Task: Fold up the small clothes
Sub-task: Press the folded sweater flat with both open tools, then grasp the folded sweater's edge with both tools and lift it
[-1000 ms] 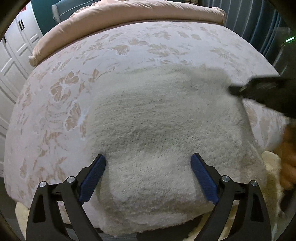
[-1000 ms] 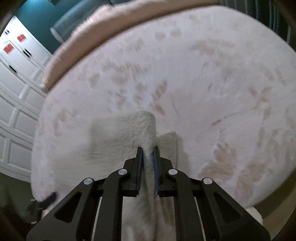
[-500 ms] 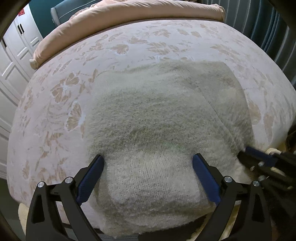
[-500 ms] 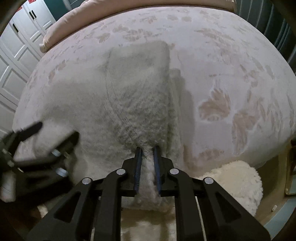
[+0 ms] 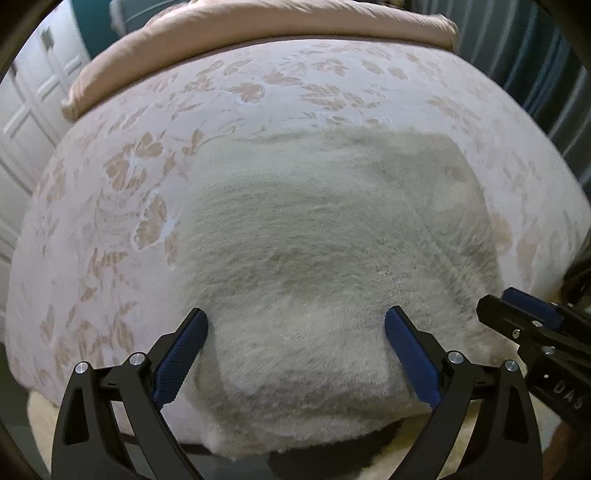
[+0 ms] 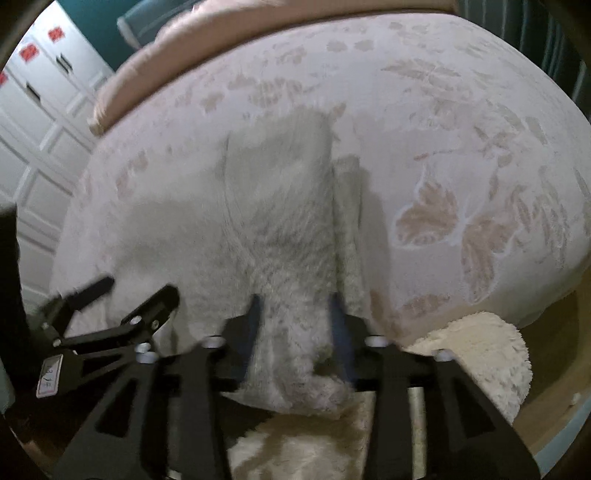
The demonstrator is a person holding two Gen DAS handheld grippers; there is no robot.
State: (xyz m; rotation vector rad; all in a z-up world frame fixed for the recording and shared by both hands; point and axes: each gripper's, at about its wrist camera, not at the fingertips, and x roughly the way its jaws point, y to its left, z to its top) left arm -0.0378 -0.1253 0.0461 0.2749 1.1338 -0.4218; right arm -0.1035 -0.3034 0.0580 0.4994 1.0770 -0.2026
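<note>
Fuzzy cream-white knitted garment [image 5: 325, 258] spread flat on the pale pink floral-patterned bedspread [image 5: 110, 206], near hem hanging over the bed's front edge at six o'clock. In the right wrist view a folded flap of the garment runs from twelve o'clock down to the fingers, with a narrow strip of the under-layer showing along its three o'clock side.

Left gripper [image 5: 295, 350] hovers wide open over the near hem, blue pads either side of the fabric, gripping nothing. Right gripper [image 6: 293, 325] sits at the garment's near right corner; its jaws stand partly apart with the fuzzy cloth between them, and the blur makes it hard to say whether the pads press it at all. It looks like a release to me.

Judging by that, one side fold is laid and the next fold wants setting up. To do it well: let the right fingers come clear of the pile without dragging the flap, since fluffy knit clings. Then take the left edge at nine o'clock low, pinching both layers at the hem, and carry it across to meet the flap evenly. Keep the overhanging hem from sliding towards the shaggy cream rug [image 6: 480, 354] below at five o'clock. Beyond, a peach-pink rolled duvet [image 5: 258, 22] lies at twelve o'clock.
</note>
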